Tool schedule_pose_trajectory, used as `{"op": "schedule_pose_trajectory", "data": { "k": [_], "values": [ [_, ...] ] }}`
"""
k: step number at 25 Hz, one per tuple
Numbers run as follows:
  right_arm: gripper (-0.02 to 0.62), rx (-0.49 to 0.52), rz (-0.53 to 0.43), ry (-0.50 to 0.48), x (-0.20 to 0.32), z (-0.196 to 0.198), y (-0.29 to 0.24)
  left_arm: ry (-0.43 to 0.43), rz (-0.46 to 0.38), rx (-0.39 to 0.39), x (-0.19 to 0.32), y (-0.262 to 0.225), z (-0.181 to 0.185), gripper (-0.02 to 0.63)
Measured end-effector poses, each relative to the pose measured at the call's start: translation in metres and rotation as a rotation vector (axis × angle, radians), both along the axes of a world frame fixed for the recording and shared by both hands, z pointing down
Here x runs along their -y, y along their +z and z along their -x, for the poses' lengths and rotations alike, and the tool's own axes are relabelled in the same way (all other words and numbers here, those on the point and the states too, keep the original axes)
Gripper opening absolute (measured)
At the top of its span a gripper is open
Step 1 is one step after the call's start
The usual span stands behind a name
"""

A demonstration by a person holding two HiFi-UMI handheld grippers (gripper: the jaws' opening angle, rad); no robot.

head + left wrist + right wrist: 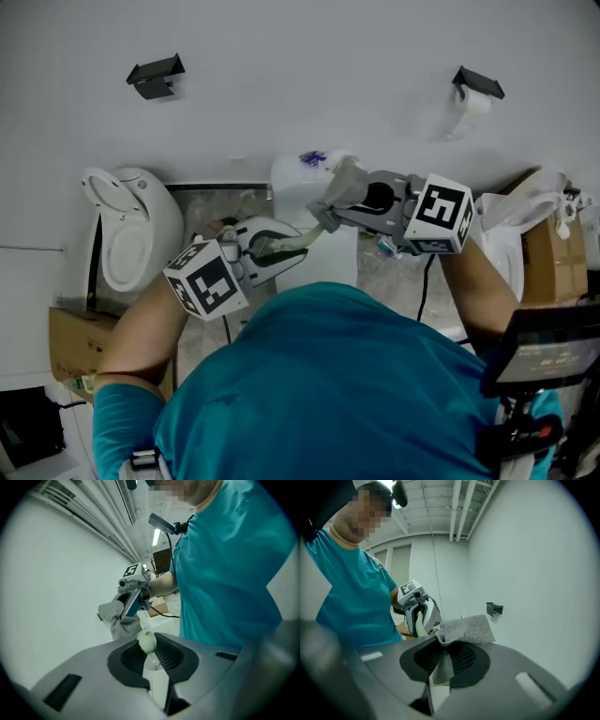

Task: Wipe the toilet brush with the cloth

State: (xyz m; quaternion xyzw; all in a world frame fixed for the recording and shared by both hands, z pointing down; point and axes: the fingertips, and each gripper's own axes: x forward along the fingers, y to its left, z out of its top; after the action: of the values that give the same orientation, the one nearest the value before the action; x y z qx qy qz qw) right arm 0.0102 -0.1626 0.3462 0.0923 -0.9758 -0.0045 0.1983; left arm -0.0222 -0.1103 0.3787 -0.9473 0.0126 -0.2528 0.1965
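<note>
My left gripper (298, 246) is shut on the pale green toilet brush (281, 249), held in the air in front of the person's chest. The brush's rounded end (146, 641) pokes out past the jaws of this gripper (152, 660). My right gripper (330, 208) is shut on a grey cloth (343, 182) just to the right and further off. The cloth (118, 618) hangs right at the tip of the brush. In the right gripper view the cloth (465, 630) bunches above that gripper (445, 658), with the brush (420, 623) beyond it. The brush's bristle end is hidden.
A white toilet (131, 234) stands at the left, another white fixture (295, 187) behind the grippers and a third (511, 220) at the right. On the wall are a black holder (155, 75) and a paper roll (473, 98). Cardboard boxes (70, 337) (553, 258) flank the person.
</note>
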Motion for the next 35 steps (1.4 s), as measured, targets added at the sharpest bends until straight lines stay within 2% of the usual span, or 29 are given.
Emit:
{"op": "schedule_pose_trajectory", "data": {
  "k": [4,7,10,14,20,35],
  "values": [
    [0.035,-0.129,0.025,-0.111,-0.010,0.036,0.017,0.051,0.010,0.038,-0.008,0.009,0.000,0.048],
    [0.035,-0.243,0.125,-0.223,-0.025,0.055,0.038,0.066,0.033,0.036,-0.016,0.018,0.001,0.048],
    [0.035,-0.361,0.251,-0.309,-0.031,0.053,0.056,0.076,0.061,0.043,-0.020,0.025,-0.003,0.048],
    [0.035,-0.490,0.340,-0.392,-0.033,0.044,0.069,0.085,0.096,0.039,-0.022,0.027,-0.008,0.048],
    [0.035,-0.570,0.346,-0.400,-0.026,0.033,0.075,0.073,0.101,0.014,-0.020,0.023,-0.010,0.048],
    [0.035,-0.659,0.363,-0.347,-0.006,0.009,0.092,0.078,0.101,0.003,-0.016,0.017,-0.008,0.048]
  ]
}}
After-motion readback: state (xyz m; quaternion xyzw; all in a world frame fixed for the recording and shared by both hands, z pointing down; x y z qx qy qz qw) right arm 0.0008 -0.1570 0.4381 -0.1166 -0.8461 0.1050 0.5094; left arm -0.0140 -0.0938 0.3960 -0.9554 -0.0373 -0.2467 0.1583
